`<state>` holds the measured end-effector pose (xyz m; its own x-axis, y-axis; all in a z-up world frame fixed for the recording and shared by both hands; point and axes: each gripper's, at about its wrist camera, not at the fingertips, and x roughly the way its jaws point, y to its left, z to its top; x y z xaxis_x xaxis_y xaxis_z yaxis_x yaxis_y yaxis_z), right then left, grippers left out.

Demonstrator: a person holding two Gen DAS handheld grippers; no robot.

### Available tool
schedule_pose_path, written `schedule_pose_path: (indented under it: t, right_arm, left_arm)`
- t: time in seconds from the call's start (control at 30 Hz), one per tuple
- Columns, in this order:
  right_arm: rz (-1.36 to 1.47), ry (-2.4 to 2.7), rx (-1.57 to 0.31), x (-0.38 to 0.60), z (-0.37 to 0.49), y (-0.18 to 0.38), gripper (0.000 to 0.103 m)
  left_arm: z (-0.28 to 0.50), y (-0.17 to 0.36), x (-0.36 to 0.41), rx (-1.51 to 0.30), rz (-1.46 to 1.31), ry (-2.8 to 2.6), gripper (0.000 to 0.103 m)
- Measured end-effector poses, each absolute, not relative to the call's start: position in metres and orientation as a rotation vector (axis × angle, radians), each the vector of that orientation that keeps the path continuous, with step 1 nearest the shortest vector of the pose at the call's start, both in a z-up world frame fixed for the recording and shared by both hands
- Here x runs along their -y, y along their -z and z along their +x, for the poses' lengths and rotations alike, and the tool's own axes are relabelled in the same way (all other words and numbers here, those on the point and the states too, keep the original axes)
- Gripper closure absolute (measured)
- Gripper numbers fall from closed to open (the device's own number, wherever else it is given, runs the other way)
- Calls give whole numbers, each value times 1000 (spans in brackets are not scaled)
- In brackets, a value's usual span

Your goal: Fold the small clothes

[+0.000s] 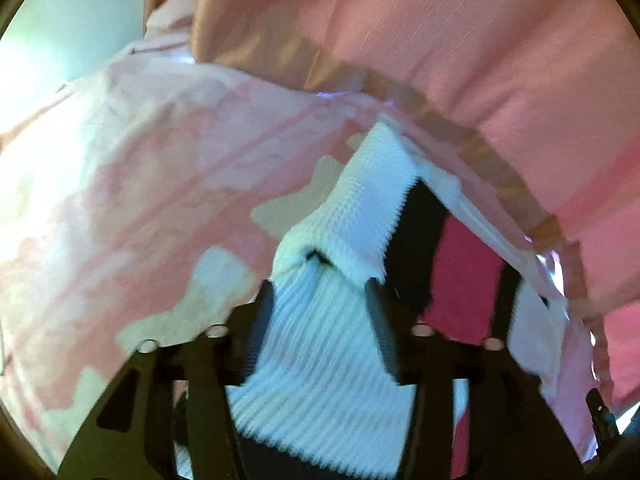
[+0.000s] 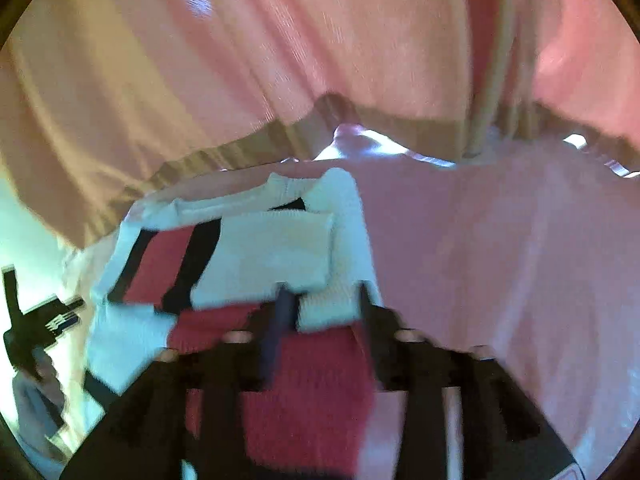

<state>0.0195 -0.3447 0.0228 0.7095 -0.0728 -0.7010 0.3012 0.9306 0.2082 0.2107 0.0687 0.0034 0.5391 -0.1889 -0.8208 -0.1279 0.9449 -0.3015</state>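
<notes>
Your left gripper [image 1: 320,300] has its jaws about half open, and the white ribbed edge of the knit garment [image 1: 320,360] lies between the fingers without being pinched; a small pucker sits just past the fingertips. Your right gripper [image 2: 320,300] is also roughly half open, its fingers straddling a white ribbed corner over the red panel, and here too the pads seem clear of the cloth, though blur makes that hard to judge. So neither hand has hold of anything. The garment, white with red blocks and black stripes, lies folded on the pale pink patterned sheet [image 1: 120,200], close under the hanging pink curtain [image 1: 440,40] with its tan hem. To do this step well, draw both sets of fingers straight back along their own line so no rib snags and drags the fold open. Watch the puckered spot by your left fingers; it may want smoothing. Keep clear of the curtain hem as you lift, since it hangs just beyond the garment's far edge
</notes>
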Motion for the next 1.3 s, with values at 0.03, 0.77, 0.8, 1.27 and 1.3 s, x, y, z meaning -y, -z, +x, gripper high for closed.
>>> schedule_pose_path:
  t: [0.03, 0.77, 0.8, 1.27, 1.3]
  right_arm:
    - [299, 212, -745, 340, -2, -23, 43]
    - [454, 73, -919, 259, -163, 95, 52]
    - [444, 76, -919, 258, -161, 95, 86]
    - [396, 93, -810, 277, -250, 7, 97]
    - [390, 101, -831, 275, -264, 7, 97]
  left_arm:
    - [199, -8, -70, -997, -321, 60, 39]
    - [19, 67, -112, -1099, -311, 83, 41]
    - [20, 67, -111, -1101, -314, 114, 54]
    - [-87, 7, -111, -1035, -217, 262, 97]
    - [-105, 4, -109, -1041, -202, 277, 97]
